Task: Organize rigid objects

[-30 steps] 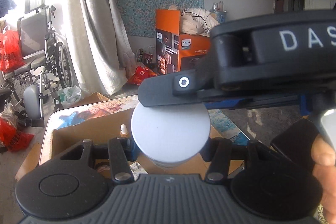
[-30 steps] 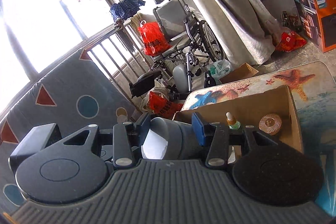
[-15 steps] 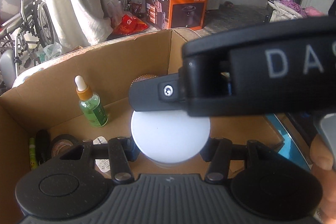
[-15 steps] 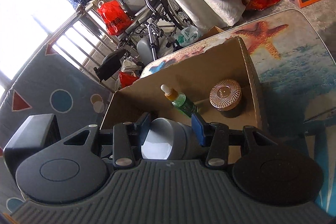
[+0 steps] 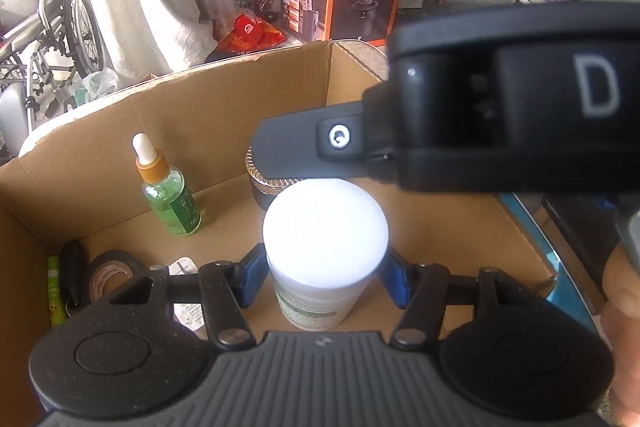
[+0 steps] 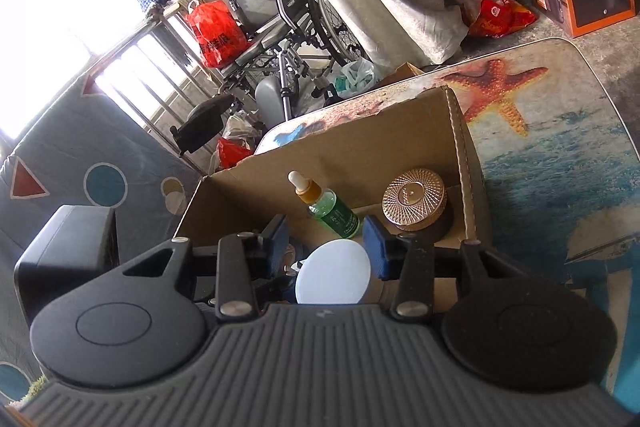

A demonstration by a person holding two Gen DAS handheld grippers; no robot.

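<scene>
A white-lidded jar (image 5: 324, 227) stands upright on the floor of the cardboard box (image 5: 240, 67). My left gripper (image 5: 325, 277) straddles its body with the jaws opening, the blue pads a little off its sides. One finger (image 5: 288, 147) of the right gripper hangs just above the lid. In the right wrist view the jar's lid (image 6: 332, 275) shows below the right gripper (image 6: 329, 245), whose pads stand apart with nothing pressed between them.
The box (image 6: 460, 147) also holds a green dropper bottle (image 5: 172, 203), a rose-gold lidded tin (image 6: 414, 195), a black tape roll (image 5: 108, 271) and a green tube (image 5: 54, 287). It sits on a sea-print table (image 6: 540, 147). A wheelchair (image 6: 280, 7) stands beyond.
Both grippers came down into the box with the jar. The left jaws have widened and the jar has sunk to the box floor, out from between the right pads.
</scene>
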